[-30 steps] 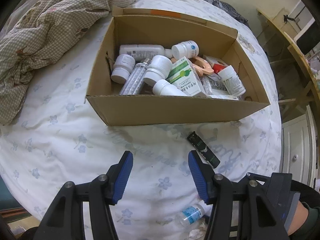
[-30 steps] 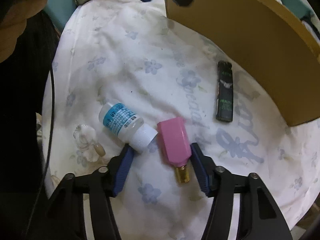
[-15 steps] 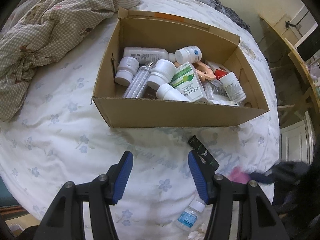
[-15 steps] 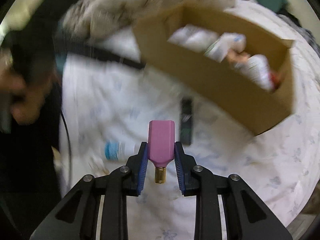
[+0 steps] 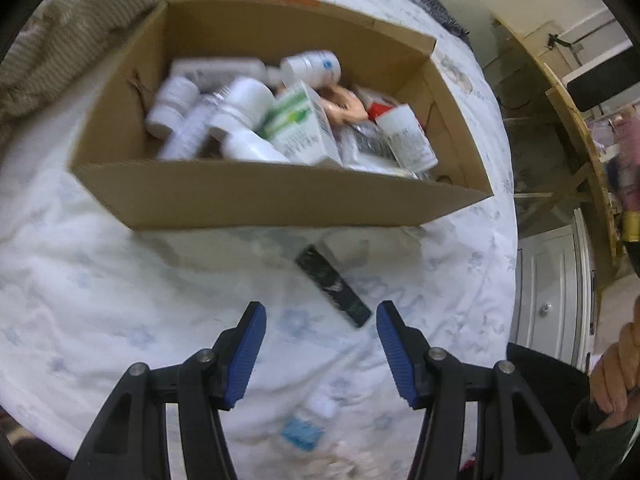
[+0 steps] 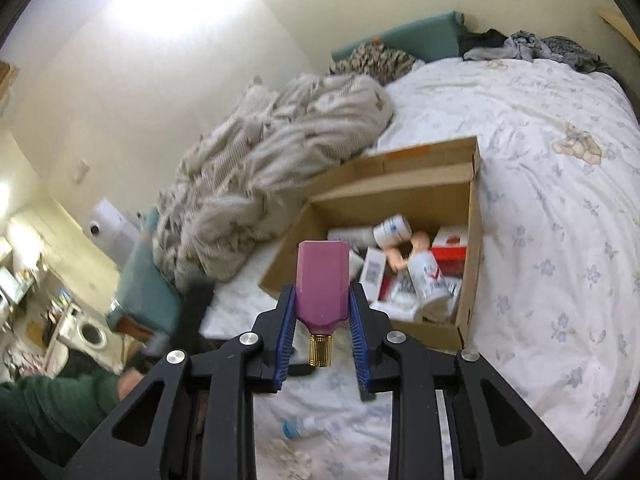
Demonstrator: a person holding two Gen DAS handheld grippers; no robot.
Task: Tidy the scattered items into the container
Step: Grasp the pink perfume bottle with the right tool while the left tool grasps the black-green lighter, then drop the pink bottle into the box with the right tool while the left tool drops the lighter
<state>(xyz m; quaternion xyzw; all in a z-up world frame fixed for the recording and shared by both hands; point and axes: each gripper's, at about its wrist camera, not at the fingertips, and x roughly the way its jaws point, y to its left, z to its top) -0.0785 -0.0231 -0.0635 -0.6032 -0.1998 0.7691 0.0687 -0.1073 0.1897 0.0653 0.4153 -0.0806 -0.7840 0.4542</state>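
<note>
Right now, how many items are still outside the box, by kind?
Pink bottle, in the right tongs: 1
Blue-labelled bottle, on the bed: 1
Black lighter, on the bed: 1
Pale blurred object, on the bed: 1
Total: 4

Your right gripper (image 6: pixel 322 312) clamps a pink bottle (image 6: pixel 322 280), its gold cap (image 6: pixel 320 350) pointing back toward you. Beyond it on the bed (image 6: pixel 560 240) sits the open cardboard box (image 6: pixel 472 240), full of white bottles and packets, beside a rumpled blanket (image 6: pixel 272 168).
</note>
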